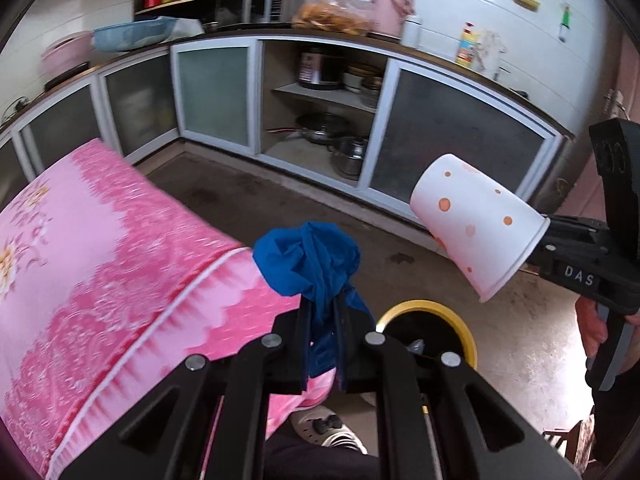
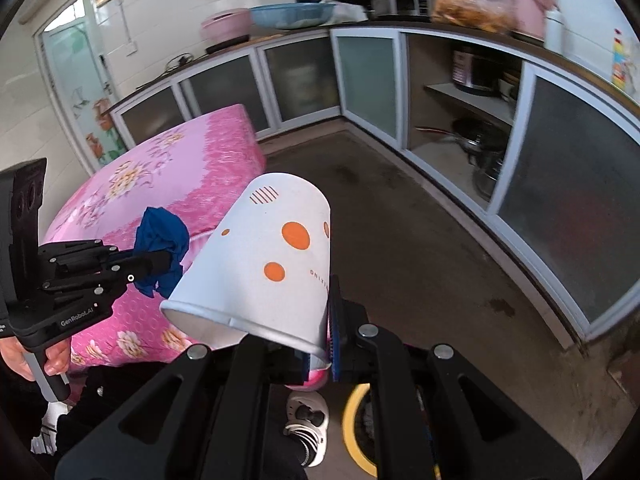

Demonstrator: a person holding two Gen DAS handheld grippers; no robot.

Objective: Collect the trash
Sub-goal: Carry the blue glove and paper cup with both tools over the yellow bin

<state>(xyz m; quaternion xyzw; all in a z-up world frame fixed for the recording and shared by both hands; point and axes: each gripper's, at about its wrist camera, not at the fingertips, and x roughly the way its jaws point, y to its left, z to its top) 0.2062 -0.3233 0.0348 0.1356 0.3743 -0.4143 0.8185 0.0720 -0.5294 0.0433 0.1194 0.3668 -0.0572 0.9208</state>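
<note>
Below the left claw [image 1: 322, 344] and right claw [image 2: 318, 354] stands a round bin with a yellow rim [image 1: 428, 308], its dark opening partly hidden behind the claw arms. To the left of both claws lies a surface under a pink flowered cover [image 1: 100, 264]. A white shoe [image 2: 308, 416] shows on the floor beneath. Ahead runs a counter [image 1: 400, 50] with frosted cabinet doors; one open bay holds pots [image 1: 348, 156] and a cooker. The floor [image 2: 420, 240] is dark, stained concrete; the walls are white tile.

The left claw is clamped on a crumpled blue rag [image 1: 312, 260], which bunches up above its fingertips. The right claw is clamped on the rim of a white paper cup [image 2: 272, 264] with orange dots, tilted with its base pointing forward and up, mouth toward the claw.
</note>
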